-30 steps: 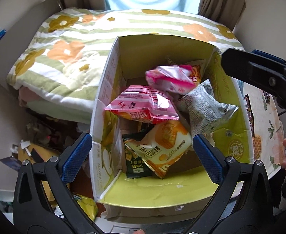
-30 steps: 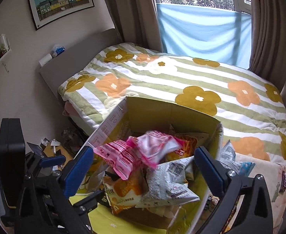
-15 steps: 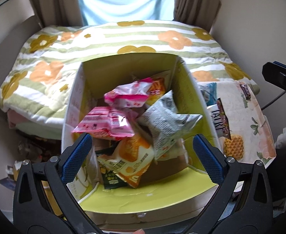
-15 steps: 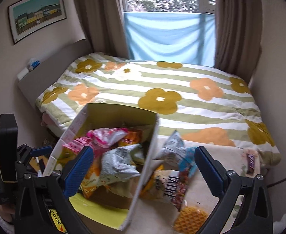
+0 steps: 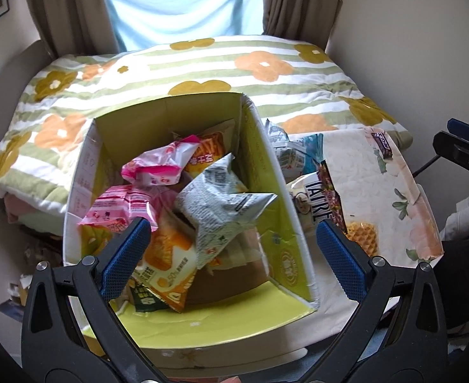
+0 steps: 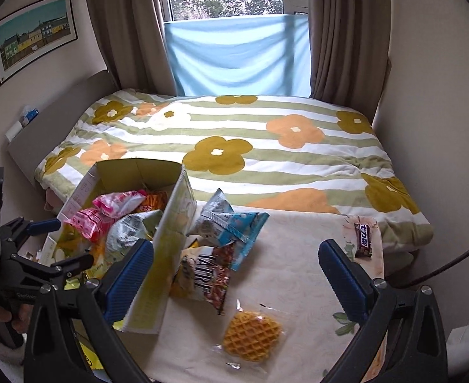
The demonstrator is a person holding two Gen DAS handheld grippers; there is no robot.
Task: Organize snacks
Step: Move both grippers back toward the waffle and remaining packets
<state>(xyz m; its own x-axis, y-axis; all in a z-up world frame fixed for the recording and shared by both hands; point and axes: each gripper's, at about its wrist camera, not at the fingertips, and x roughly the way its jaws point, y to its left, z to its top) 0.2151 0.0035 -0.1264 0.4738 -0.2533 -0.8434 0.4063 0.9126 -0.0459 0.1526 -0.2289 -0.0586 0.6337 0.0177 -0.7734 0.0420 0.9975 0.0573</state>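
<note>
Snacks fill the cardboard box (image 6: pixel 173 223) at the left of the right wrist frame: pink packets (image 6: pixel 116 202), a grey bag (image 6: pixel 129 231). Just right of the box, on the floral-cloth surface (image 6: pixel 298 274), lie a blue-and-grey bag (image 6: pixel 231 223), a dark printed bag (image 6: pixel 208 277), a wrapped waffle (image 6: pixel 252 336) lower centre and a chocolate bar (image 6: pixel 363 239) far right. Left gripper (image 5: pixel 231 255) and right gripper (image 6: pixel 234 274) both hover with jaws spread, holding nothing.

right gripper (image 6: pixel 236 269) swung rightward | off box (image 6: pixel 173 223) | over table (image 6: pixel 298 287)
</note>
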